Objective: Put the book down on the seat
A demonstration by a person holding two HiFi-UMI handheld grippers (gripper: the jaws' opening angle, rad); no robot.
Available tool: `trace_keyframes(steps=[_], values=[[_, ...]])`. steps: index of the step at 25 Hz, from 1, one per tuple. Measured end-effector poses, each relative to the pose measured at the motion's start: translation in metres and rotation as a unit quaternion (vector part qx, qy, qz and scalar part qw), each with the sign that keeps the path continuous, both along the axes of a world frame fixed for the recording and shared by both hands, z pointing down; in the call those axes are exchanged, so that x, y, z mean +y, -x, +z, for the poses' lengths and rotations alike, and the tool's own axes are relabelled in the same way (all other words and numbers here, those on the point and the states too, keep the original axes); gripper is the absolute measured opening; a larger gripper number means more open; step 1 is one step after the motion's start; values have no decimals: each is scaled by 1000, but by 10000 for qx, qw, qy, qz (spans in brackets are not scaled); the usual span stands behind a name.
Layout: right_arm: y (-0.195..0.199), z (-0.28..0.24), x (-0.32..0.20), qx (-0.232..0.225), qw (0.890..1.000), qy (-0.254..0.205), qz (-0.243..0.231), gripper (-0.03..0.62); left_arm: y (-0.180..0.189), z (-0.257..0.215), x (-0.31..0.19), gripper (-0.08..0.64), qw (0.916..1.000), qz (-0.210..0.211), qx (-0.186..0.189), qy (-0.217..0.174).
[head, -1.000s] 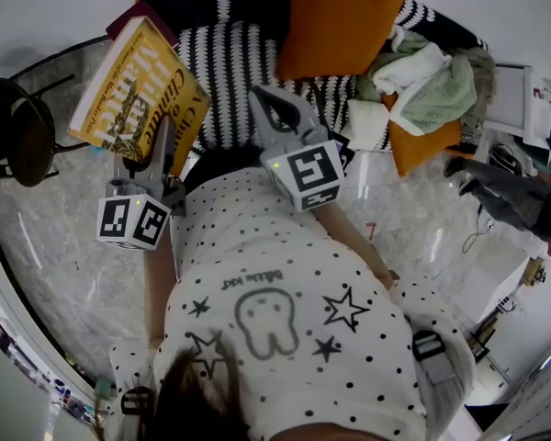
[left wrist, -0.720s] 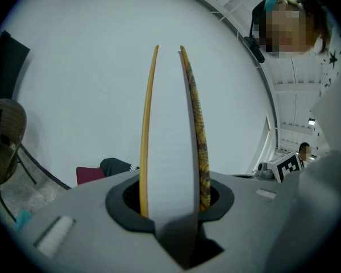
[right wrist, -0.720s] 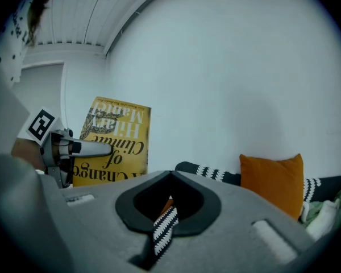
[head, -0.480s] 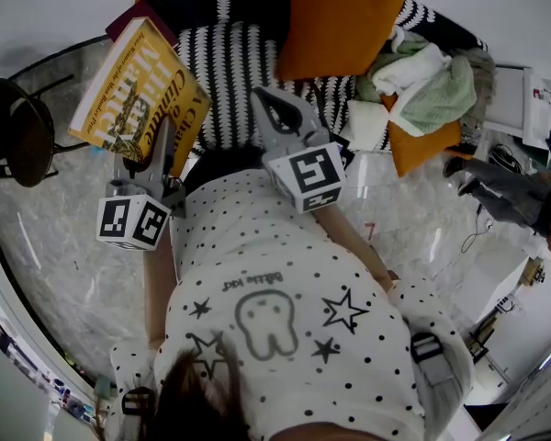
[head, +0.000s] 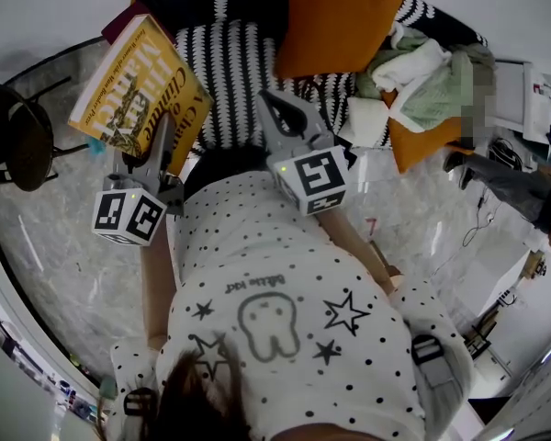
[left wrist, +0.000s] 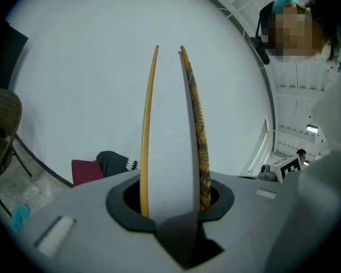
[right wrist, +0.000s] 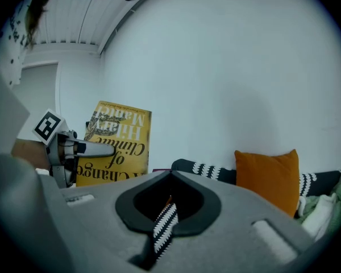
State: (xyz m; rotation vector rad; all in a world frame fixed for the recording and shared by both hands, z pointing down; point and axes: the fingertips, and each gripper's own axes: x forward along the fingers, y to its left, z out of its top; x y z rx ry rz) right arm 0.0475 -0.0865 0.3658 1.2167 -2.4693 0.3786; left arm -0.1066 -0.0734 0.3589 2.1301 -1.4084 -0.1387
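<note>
Change: book (head: 138, 85) had barely shifted, left gripper (head: 163, 129) still clamped on its edge.
Axis: long side near upright, title upside down, cover toward right gripper (head: 274, 104).
Place: aloft at left end of striped seat (head: 225, 62).
Right jaws: together, empty.

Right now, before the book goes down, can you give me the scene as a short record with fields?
book: yellow book, held in the air, not yet on the seat
left gripper: shut on the book's lower edge
right gripper: jaws together, holding nothing
seat: black-and-white striped sofa, ahead of both grippers
on the sofa: orange cushion, pile of clothes
left of the sofa: dark round chair
</note>
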Motion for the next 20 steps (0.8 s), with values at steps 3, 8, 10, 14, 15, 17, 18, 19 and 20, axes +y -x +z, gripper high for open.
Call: trace_keyframes(steps=[3,8,10,14,15,17,18,19,20], values=[[0,0,2,11,10000,13,37,-5,0,6,-3,144,9995,102,219,184],[-17,5,3,72,9999,82,119,-5,-18,22,-10,143,9980,351,369,386],[-20,10,3,97,9997,149,190,-5,-22,31,-14,143,9969,467,429,458],[-26,15,-2,53,9990,243,384,-5,-23,49,-25,143,9943,594,567,680],[-29,16,-4,61,9988,253,419,-5,-24,53,-27,143,9936,615,598,733],[-33,18,-6,113,9984,273,484,-5,-26,59,-31,143,9921,679,655,833],[-35,20,-7,135,9981,290,525,-5,-27,62,-33,143,9912,716,677,884],[-37,22,-8,146,9978,311,572,-5,-28,65,-35,143,9903,751,693,938],[-38,23,-9,155,9974,335,620,-5,-29,69,-37,143,9894,784,709,994]])
